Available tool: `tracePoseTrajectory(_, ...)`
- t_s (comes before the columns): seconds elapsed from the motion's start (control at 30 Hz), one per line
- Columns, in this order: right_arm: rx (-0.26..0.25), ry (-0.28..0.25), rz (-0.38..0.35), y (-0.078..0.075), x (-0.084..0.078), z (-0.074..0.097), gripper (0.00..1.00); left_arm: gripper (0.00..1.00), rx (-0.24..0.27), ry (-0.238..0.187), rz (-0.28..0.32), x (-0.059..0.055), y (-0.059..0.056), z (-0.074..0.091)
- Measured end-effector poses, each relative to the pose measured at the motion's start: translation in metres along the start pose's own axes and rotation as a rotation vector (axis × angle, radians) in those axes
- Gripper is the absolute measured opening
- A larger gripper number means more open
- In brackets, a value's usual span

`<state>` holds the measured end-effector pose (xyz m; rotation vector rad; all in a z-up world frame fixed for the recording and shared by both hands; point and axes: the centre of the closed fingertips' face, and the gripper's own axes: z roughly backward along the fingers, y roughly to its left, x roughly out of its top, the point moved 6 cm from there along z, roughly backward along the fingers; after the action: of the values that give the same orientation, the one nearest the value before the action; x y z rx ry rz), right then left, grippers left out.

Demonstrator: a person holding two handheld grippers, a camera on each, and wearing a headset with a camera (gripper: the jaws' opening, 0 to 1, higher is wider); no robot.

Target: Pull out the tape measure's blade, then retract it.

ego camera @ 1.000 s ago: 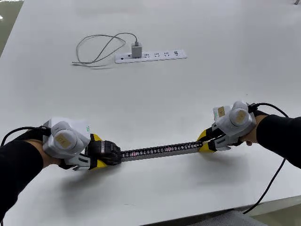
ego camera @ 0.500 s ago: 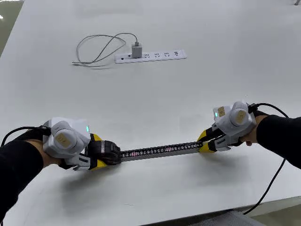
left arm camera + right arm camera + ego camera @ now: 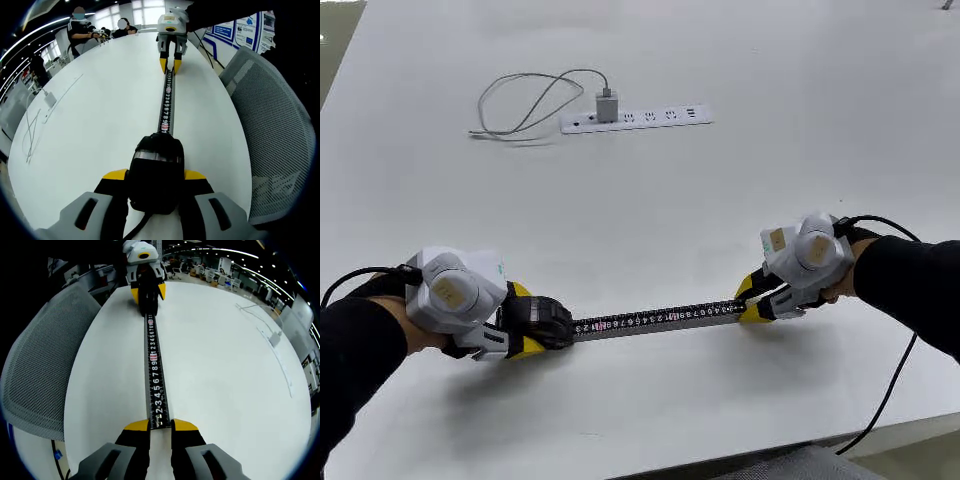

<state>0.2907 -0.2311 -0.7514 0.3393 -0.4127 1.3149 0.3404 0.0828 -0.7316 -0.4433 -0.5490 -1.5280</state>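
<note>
Black tape measure (image 3: 542,322) sits low at the near side of the white surface (image 3: 670,220), squeezed in the left claw (image 3: 527,320), while the right claw (image 3: 748,302) pinches the tip of its dark numbered blade (image 3: 660,320), pulled out no farther than a moment ago, so sliding back looks next.

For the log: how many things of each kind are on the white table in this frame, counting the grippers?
grippers: 2 (left gripper, right gripper)
tape measure: 1
power strip: 1
charger with cable: 1
total: 5
</note>
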Motion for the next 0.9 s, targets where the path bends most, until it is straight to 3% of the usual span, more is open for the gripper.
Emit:
tracePoseTrajectory(0.47,0.007,0.077,0.079,-0.001,0.000,0.001,0.13,0.34,0.003,0.038,-0.002,0.001,0.001,0.009)
tracePoseTrajectory(0.6,-0.016,0.069,0.089,-0.004,0.004,0.008,0.17,0.35,0.007,0.039,-0.007,0.001,0.002,0.013)
tracePoseTrajectory(0.9,-0.033,0.040,0.058,-0.003,0.007,0.017,0.24,0.46,0.029,0.011,0.075,-0.008,0.005,0.025)
